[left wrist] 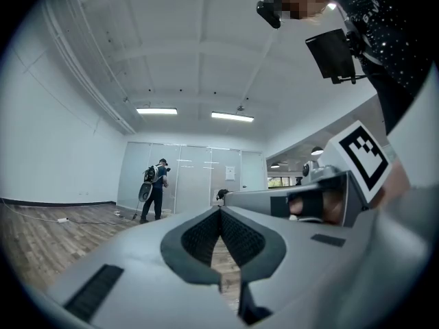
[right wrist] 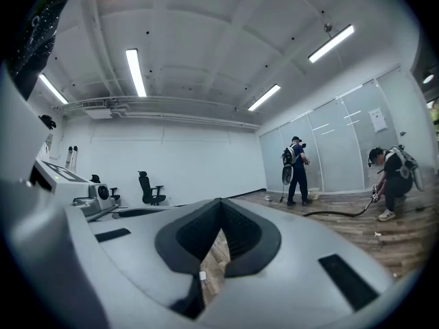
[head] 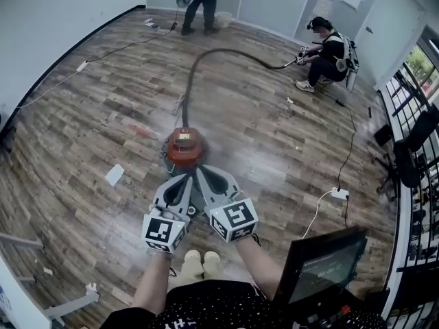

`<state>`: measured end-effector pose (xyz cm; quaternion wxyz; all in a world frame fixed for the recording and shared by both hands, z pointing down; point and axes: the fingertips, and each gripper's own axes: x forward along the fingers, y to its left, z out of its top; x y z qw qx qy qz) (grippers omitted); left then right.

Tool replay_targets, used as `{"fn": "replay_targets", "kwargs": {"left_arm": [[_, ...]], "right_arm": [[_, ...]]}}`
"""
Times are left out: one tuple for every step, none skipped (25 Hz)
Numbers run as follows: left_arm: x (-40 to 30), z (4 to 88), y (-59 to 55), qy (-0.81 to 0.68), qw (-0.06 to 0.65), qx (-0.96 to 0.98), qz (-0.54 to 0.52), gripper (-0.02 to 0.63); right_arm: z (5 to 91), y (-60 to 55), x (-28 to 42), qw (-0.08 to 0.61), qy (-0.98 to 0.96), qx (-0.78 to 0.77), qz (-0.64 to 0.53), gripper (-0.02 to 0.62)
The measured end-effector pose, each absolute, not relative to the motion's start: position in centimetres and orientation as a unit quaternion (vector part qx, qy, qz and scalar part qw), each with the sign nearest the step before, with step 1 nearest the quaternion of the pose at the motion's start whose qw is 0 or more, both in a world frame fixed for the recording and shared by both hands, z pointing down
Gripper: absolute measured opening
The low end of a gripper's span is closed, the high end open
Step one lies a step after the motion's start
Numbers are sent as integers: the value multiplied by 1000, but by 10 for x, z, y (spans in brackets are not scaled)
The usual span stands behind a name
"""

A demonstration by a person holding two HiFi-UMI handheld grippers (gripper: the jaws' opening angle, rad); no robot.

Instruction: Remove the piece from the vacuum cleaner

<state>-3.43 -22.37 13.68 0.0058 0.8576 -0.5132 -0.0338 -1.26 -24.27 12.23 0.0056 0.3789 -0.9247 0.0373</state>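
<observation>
Head view: wood-plank floor (head: pixel 82 136) filling nearly the whole frame. At 12 o'clock, a standing person (head: pixel 199 2) with a pack on the back. At 2 o'clock, a crouching person (head: pixel 328 55) holding the far end of a dark hose (head: pixel 233 51). Hose arcing from that person toward 12 o'clock, then dropping to the red vacuum cleaner (head: pixel 185 147), sitting on the floor close to the middle of the frame, a little toward 9 o'clock. At 5 o'clock, a dark screen (head: pixel 328 266) tilted up toward the camera. At 6 o'clock of the vacuum cleaner, left gripper (head: pixel 186 176) and right gripper (head: pixel 203 172) side by side, tips close together and aimed toward 12 o'clock, appearing just at the canister's near edge; contact with it not readable from this angle. Left gripper view: fingers (left wrist: pixel 199 238) pressed together at the tips, only floor planks showing through the small gap behind them. Right gripper view: fingers (right wrist: pixel 197 235) likewise pressed together, pinching nothing, with floor visible behind. Back in the head view, at 4 o'clock of the vacuum cleaner, a white power strip (head: pixel 339 193) with its cable. At 8 o'clock of the vacuum cleaner, well apart from it, a white paper scrap (head: pixel 114 175) lying flat.
</observation>
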Motion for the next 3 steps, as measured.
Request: {"fn": "replay_targets", "kwargs": {"left_arm": [[-34,136,-224,-515,6,856,-33,9],[-34,134,-224,-517,6,856,-32,9],[-34,133,-224,-518,6,855,-32,9]], "right_arm": [[120,-242,-11,5,-925,378,37,11],[118,-242,-10,4,-925,378,37,11],[116,-241,-9,4,-925,377,38,11]]}}
